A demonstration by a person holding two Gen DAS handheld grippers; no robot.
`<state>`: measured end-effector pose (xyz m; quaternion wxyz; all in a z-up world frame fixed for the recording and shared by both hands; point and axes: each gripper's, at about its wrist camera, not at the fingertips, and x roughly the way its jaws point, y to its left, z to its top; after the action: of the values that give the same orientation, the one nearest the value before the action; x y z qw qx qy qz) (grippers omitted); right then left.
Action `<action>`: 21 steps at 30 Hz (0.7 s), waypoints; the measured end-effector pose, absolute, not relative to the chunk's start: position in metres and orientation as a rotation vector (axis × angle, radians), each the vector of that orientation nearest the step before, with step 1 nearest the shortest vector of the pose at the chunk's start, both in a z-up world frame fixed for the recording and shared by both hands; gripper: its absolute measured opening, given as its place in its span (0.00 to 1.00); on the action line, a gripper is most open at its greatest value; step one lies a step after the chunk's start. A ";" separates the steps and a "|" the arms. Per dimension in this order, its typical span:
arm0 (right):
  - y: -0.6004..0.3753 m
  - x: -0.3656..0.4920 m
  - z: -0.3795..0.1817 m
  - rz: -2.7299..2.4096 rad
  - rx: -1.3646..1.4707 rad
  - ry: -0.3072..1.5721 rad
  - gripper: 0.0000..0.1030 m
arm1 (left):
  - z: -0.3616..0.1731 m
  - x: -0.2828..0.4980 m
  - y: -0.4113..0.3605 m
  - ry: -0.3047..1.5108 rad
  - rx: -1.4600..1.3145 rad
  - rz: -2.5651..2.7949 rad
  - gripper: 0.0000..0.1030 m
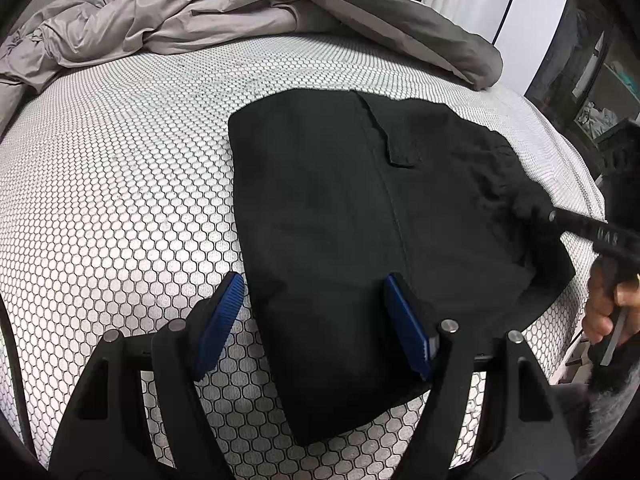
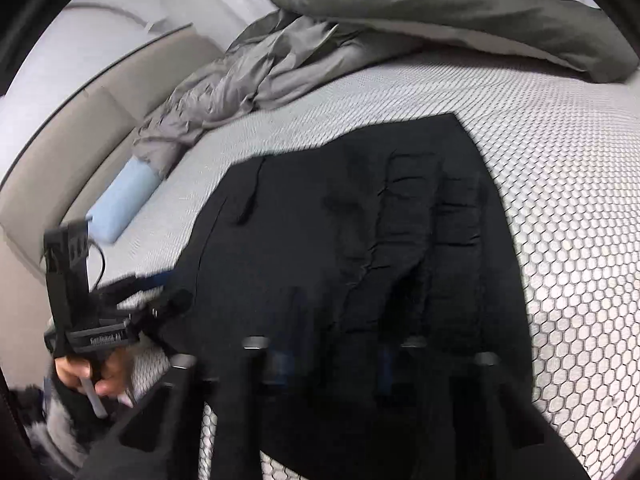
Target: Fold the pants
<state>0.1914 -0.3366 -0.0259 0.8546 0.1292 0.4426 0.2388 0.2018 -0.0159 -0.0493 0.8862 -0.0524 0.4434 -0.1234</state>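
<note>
Starting with what's hard to read: right wrist view is motion-blurred, so the right gripper (image 2: 332, 364) at bottom centre is mostly a dark smear against the black pants (image 2: 360, 264). Blue pads barely show and there is a gap between them, but I can't tell if they pinch any cloth. In the left wrist view that same tool is cut off by the right frame edge; only a black bar and the hand (image 1: 604, 308) squeezing its trigger are visible.

Left gripper (image 1: 316, 320) is sharp: jaws spread wide, blue ribbed pads (image 1: 220, 320) well apart, nothing between them. The left pad sits over bare mattress; the right pad overlaps the pants' near part. Contact with the fabric can't be confirmed.

Pants lie folded flat, centre to centre-right in the left wrist view, with a seam running down the middle and a pocket flap near the top. The edge toward the right is crumpled. In the right wrist view they fill the centre and their lower end is hidden behind the tool.

Surface: a mattress (image 1: 120, 184) with white cover and dark honeycomb print. A rumpled grey duvet (image 1: 168, 16) is bunched across the top of frame. A light blue pillow (image 2: 120, 204) sits at left in the right wrist view, beside a beige headboard (image 2: 80, 120). White wall and dark shelving (image 1: 592, 76) at upper right of the left wrist view.
</note>
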 end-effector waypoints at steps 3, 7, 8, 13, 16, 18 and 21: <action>-0.357 0.180 0.000 0.463 0.319 0.816 0.06 | -0.038 0.197 -0.014 0.871 -0.124 -0.244 0.68; -0.376 0.176 0.000 0.413 0.344 0.871 0.11 | -0.035 0.196 -0.020 0.862 -0.112 -0.264 0.68; -0.376 0.180 -0.007 0.386 0.329 0.907 0.20 | -0.038 0.198 -0.023 0.878 -0.099 -0.259 0.68; -0.405 0.177 -0.018 0.374 0.455 0.928 0.28 | -0.049 0.204 -0.028 0.910 -0.092 -0.249 0.69; -0.422 0.168 -0.011 0.388 0.491 0.882 0.45 | -0.051 0.206 -0.030 0.915 -0.097 -0.256 0.70; -0.427 0.171 -0.018 0.430 0.549 0.903 0.45 | -0.051 0.206 -0.031 0.917 -0.103 -0.254 0.70; -0.415 0.179 -0.026 0.436 0.520 0.944 0.45 | -0.051 0.208 -0.029 0.915 -0.093 -0.255 0.70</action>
<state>0.1794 -0.4153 -0.0259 0.8359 0.2456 0.4457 0.2058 0.2077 -0.0290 -0.0511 0.8884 -0.0450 0.4402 -0.1225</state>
